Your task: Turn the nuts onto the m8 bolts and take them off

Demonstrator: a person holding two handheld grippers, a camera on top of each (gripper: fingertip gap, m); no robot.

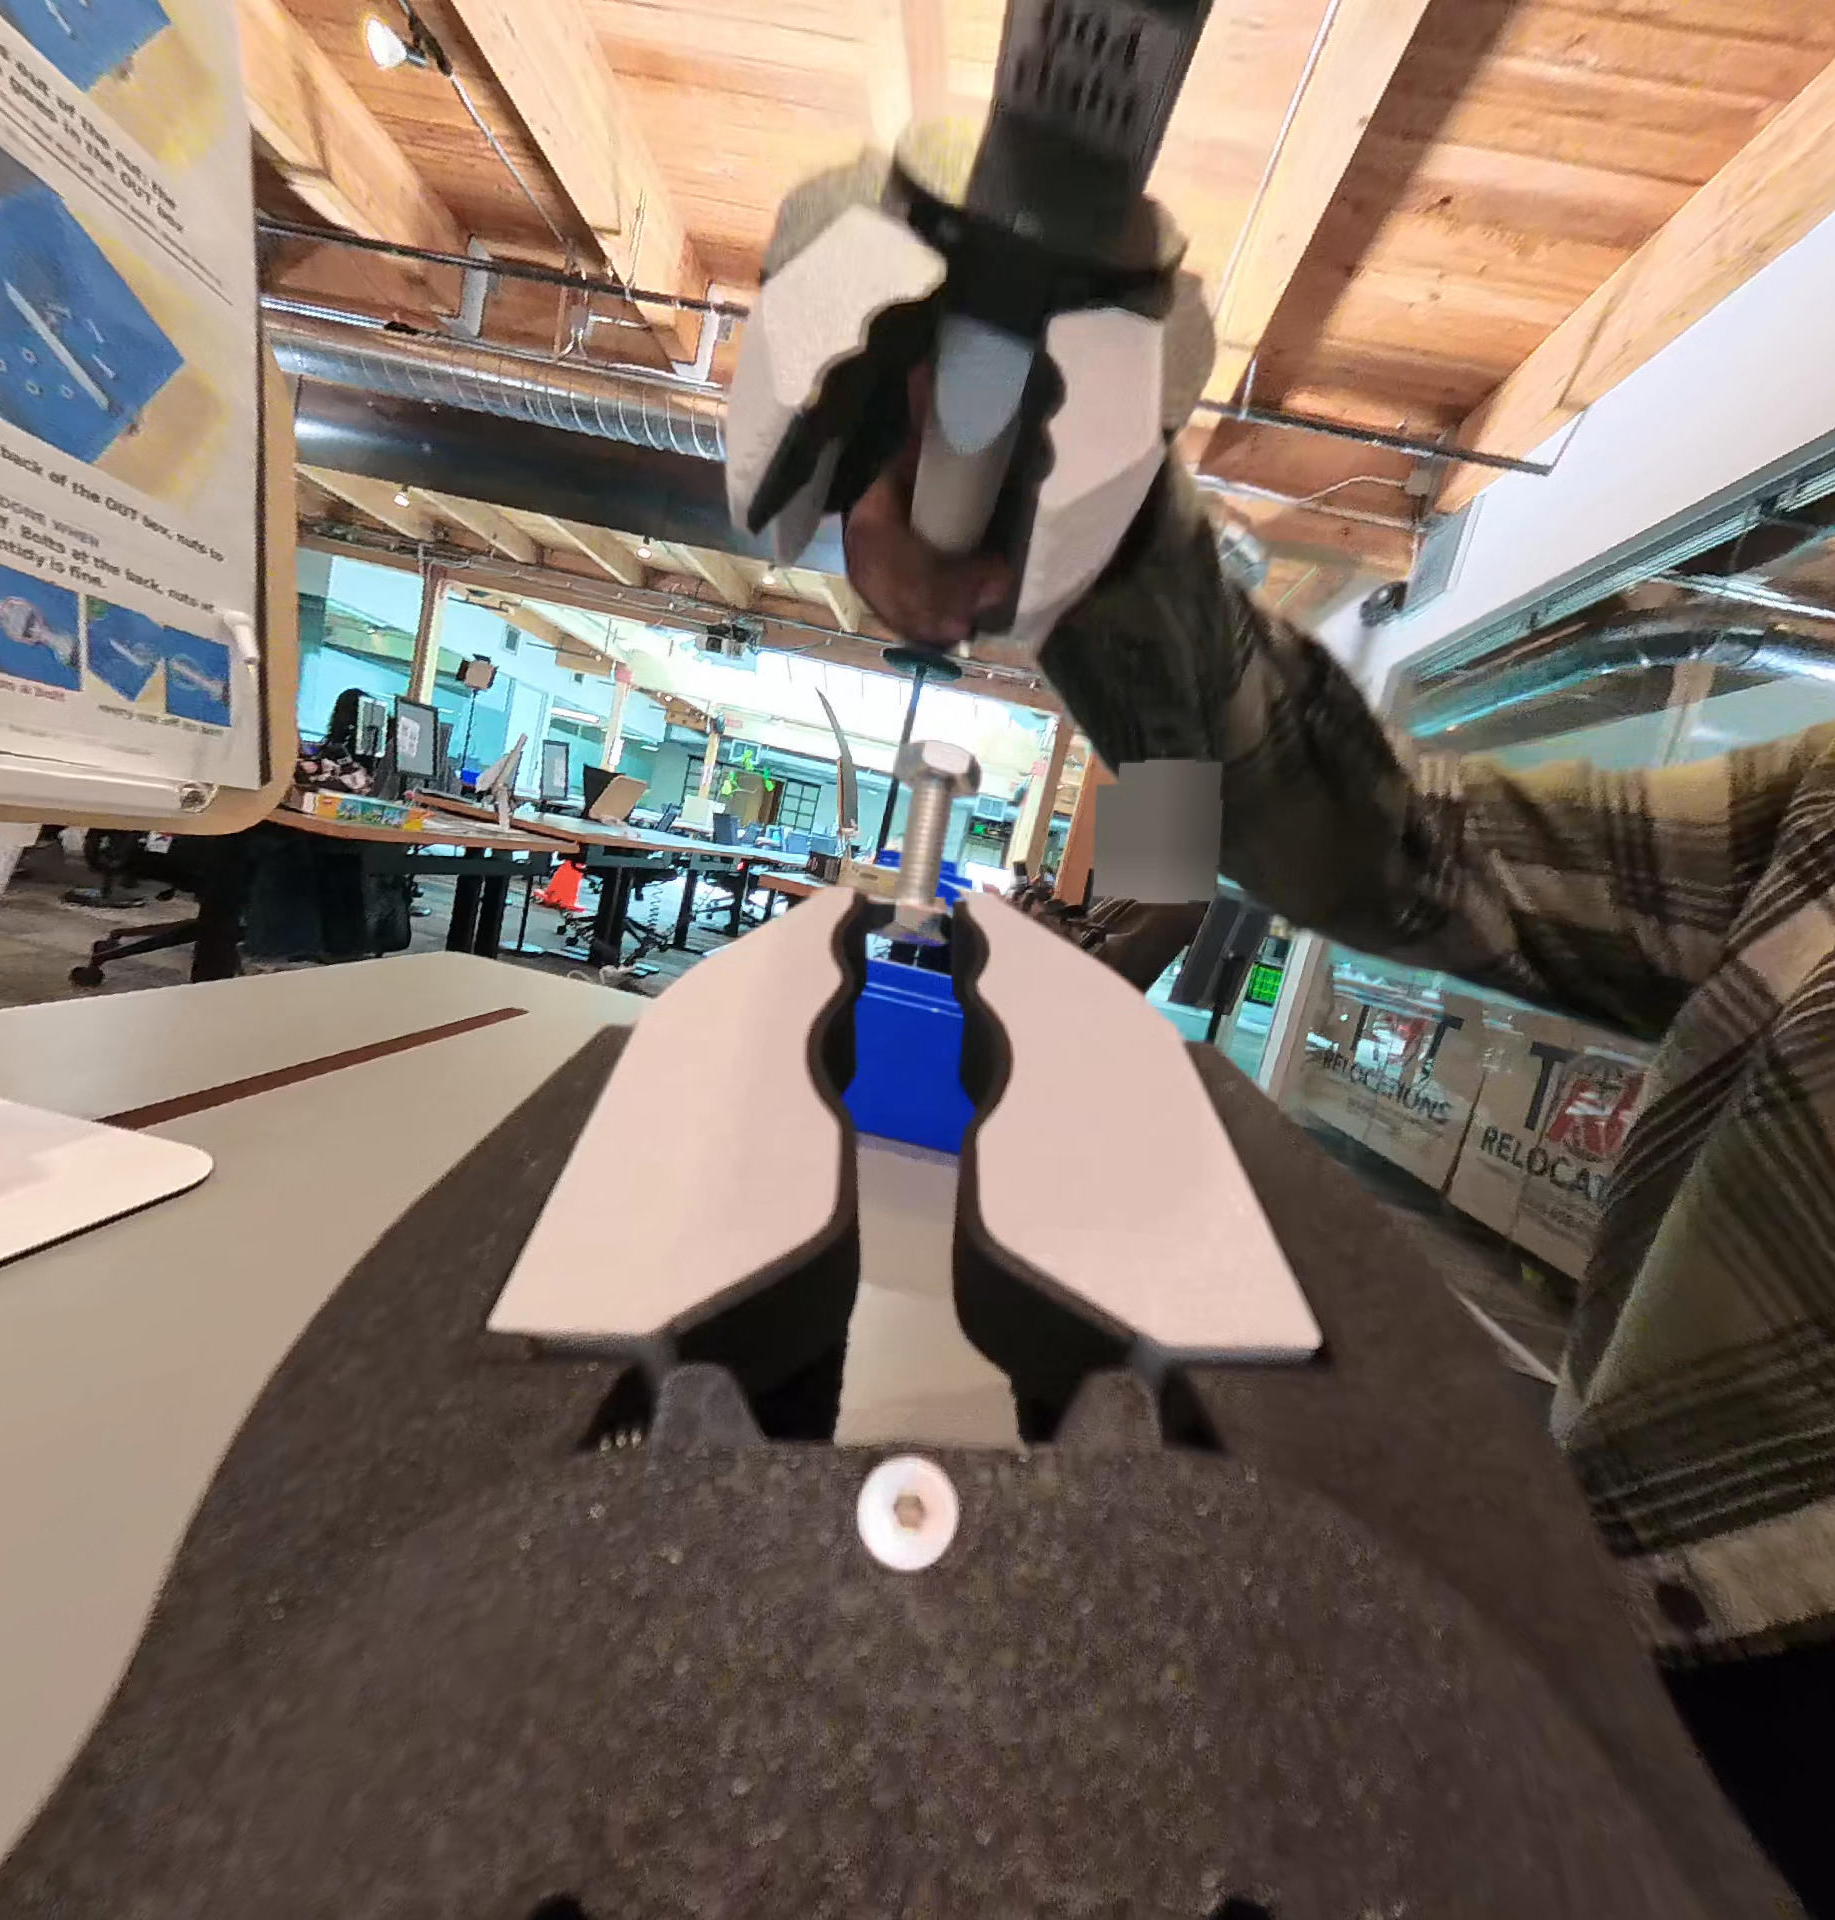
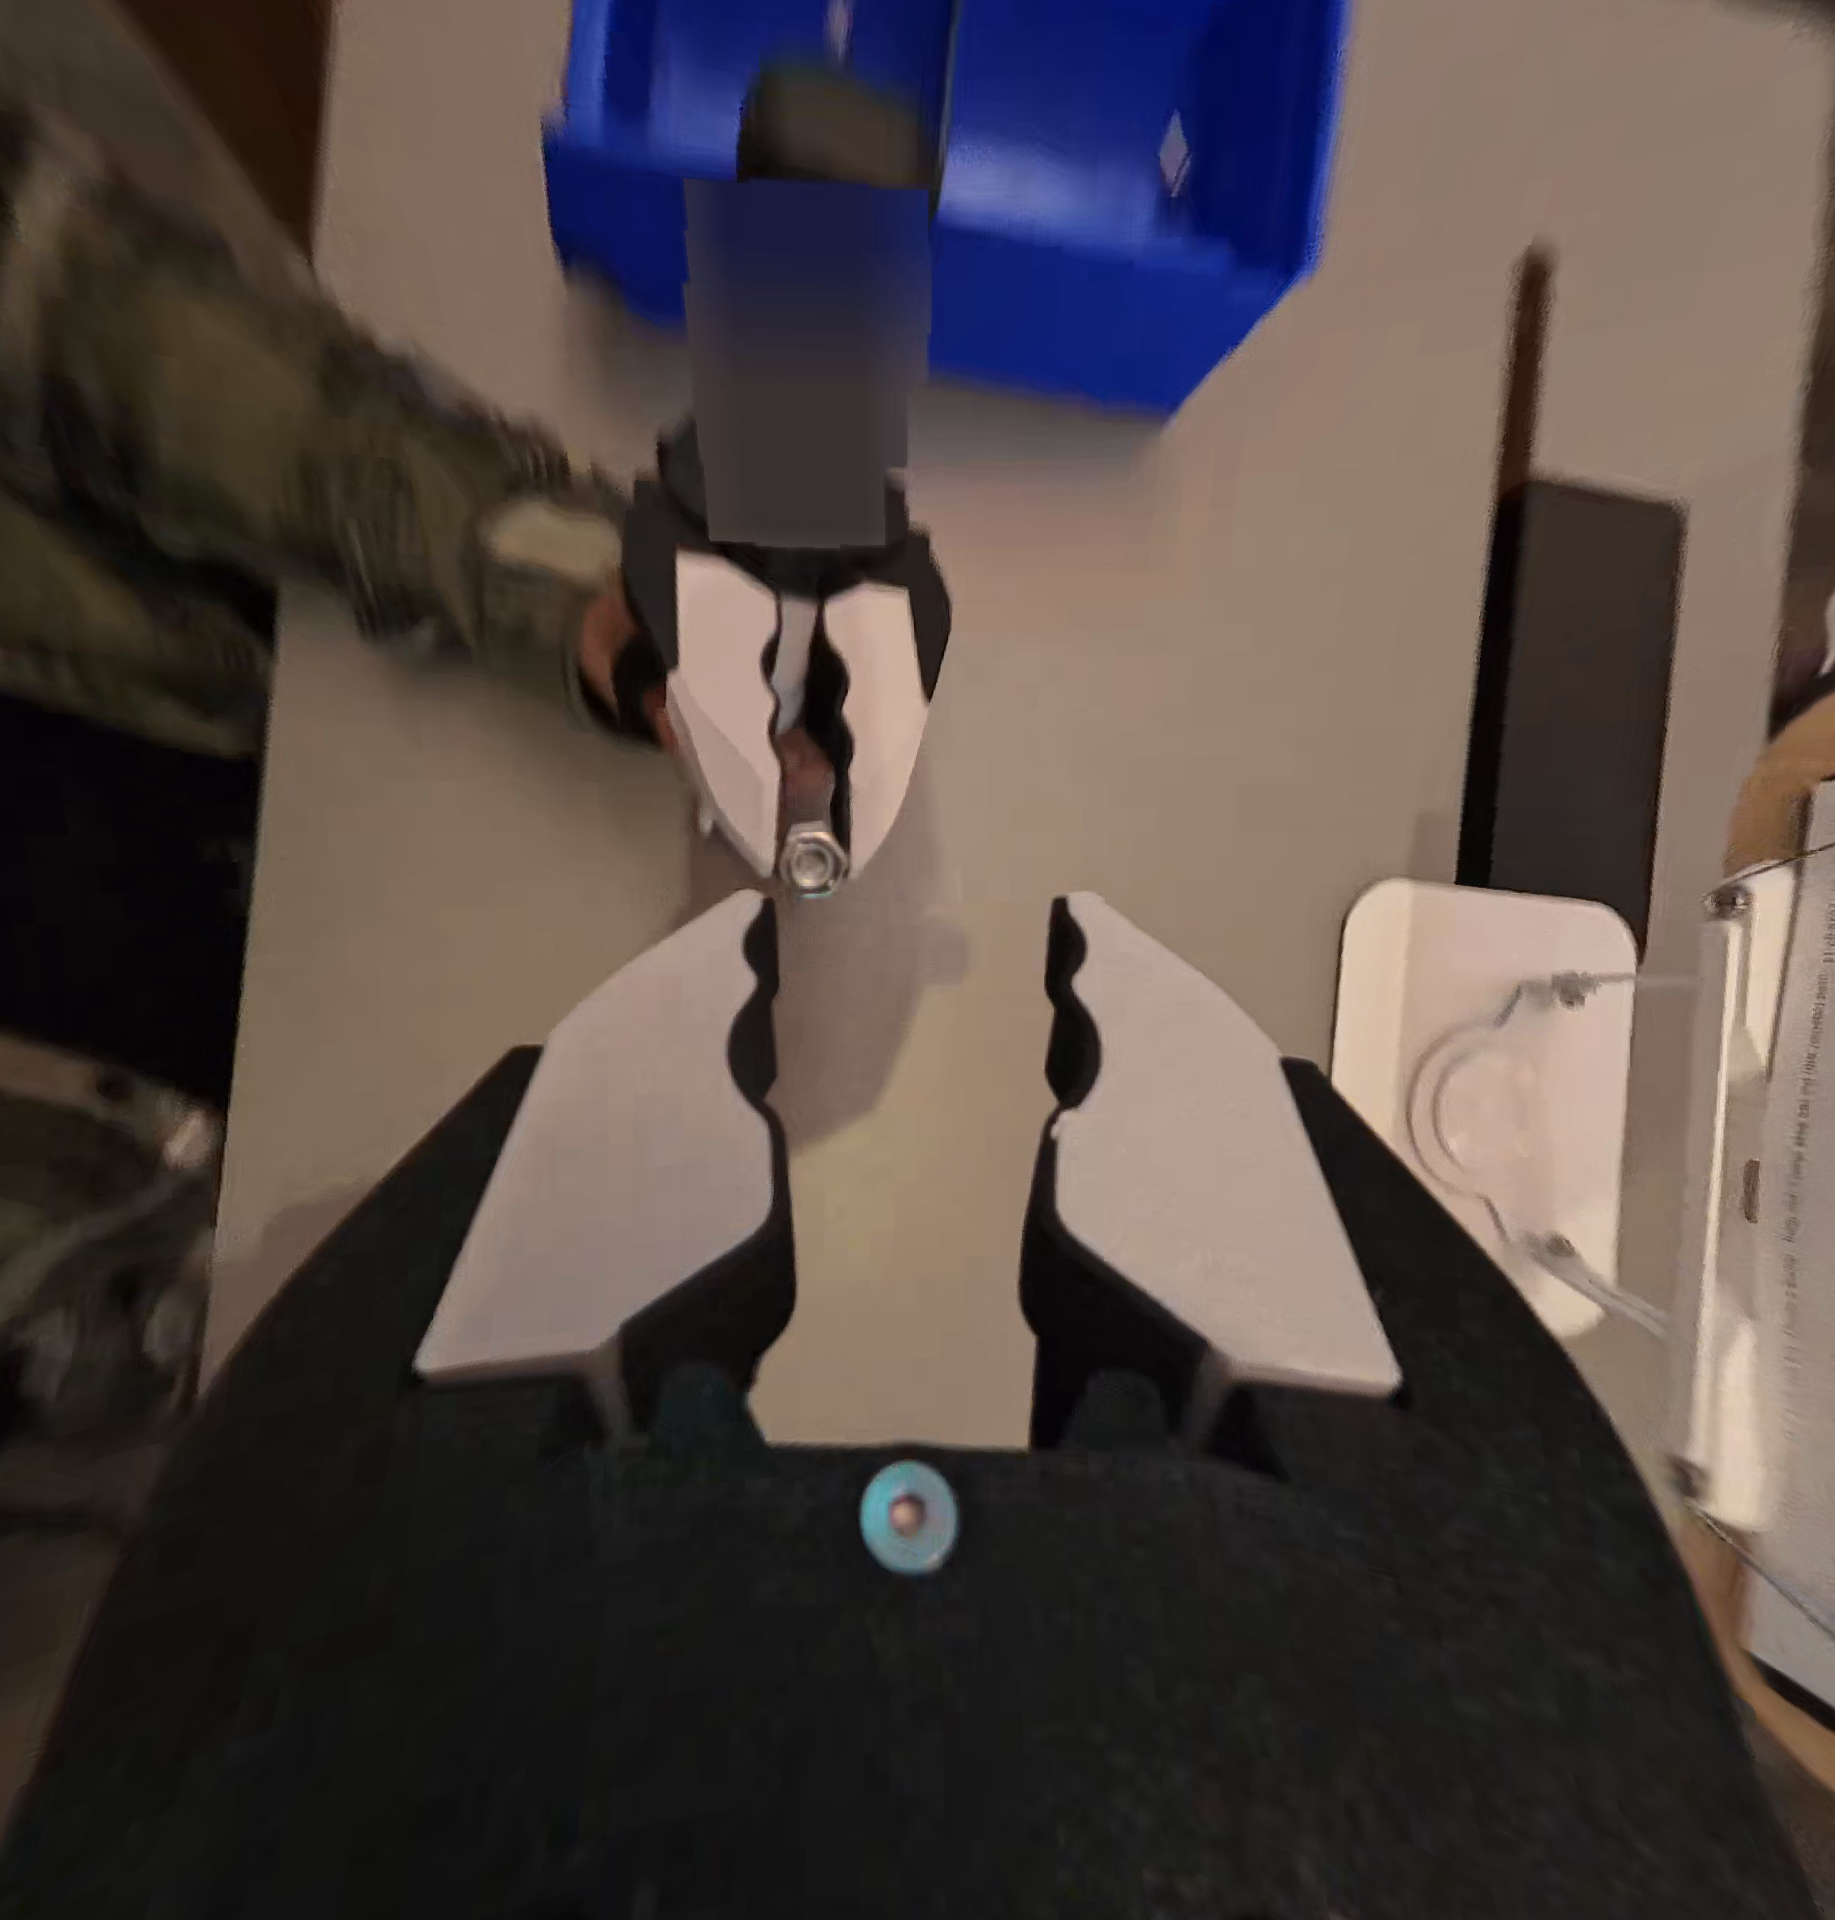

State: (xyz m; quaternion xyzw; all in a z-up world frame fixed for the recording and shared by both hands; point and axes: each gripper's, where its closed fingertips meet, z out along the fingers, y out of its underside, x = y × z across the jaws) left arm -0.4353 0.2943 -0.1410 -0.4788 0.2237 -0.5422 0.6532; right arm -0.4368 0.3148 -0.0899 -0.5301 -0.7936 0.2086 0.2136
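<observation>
Left tongs (image 1: 908, 920): closed on the nut (image 1: 918, 923) at their tips; the M8 bolt (image 1: 928, 826) stands upright from it, hex head uppermost.
Right tongs (image 2: 908, 920): spread apart, holding nothing, directly above the bolt head and pointing down at it.
Blue bin (image 2: 1079, 197): on the bench (image 2: 1152, 644), beyond the left tongs.
Plaid sleeve (image 1: 1515, 883): behind the right tongs.
</observation>
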